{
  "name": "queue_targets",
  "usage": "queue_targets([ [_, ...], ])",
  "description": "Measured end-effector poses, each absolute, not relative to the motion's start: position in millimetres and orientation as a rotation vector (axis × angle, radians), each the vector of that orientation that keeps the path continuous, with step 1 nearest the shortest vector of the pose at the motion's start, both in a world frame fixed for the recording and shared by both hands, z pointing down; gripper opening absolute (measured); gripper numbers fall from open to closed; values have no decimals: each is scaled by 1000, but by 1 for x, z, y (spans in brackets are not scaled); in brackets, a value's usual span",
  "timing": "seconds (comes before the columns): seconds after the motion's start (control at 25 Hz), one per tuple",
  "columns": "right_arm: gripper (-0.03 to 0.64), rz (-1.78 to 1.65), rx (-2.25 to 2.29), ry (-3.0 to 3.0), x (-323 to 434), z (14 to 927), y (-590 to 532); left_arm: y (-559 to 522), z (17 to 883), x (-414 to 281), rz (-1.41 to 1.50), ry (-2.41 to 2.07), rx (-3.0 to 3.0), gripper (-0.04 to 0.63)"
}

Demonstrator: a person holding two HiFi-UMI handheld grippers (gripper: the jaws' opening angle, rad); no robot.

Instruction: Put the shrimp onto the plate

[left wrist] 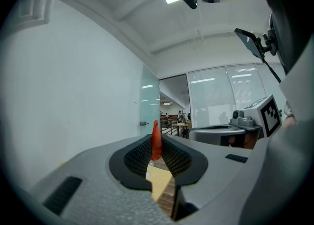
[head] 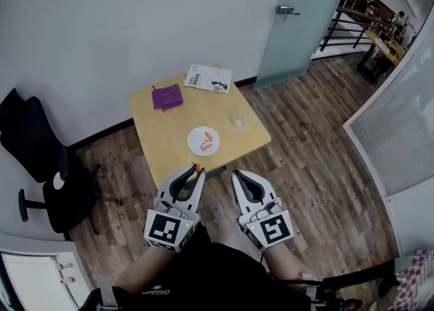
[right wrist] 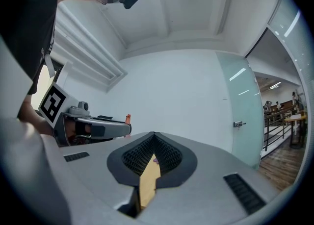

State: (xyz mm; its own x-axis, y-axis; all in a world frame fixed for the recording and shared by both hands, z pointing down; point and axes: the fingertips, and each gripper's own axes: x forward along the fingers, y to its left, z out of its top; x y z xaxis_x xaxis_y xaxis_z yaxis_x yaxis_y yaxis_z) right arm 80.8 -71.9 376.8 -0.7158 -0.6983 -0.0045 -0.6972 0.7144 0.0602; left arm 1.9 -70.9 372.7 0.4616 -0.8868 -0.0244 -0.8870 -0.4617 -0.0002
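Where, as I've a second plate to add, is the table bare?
Bare: the left strip between cloth and front edge, left of the plate; the front right corner below the clear cup. Crowded: the back edge, with cloth and booklet, and the centre around the plate.

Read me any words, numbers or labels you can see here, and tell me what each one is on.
Booklet on the table: dark print, too small to read.
Left marker, right marker: black-and-white square patterns, no words.
Nothing else is legible.
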Motion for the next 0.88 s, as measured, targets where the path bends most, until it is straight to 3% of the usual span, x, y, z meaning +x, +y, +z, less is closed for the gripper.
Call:
queue_targets([
  [0.88,2,-85,1204,-2863,-9,369,-224,-218,363,-76,24,1548,-2727,49],
])
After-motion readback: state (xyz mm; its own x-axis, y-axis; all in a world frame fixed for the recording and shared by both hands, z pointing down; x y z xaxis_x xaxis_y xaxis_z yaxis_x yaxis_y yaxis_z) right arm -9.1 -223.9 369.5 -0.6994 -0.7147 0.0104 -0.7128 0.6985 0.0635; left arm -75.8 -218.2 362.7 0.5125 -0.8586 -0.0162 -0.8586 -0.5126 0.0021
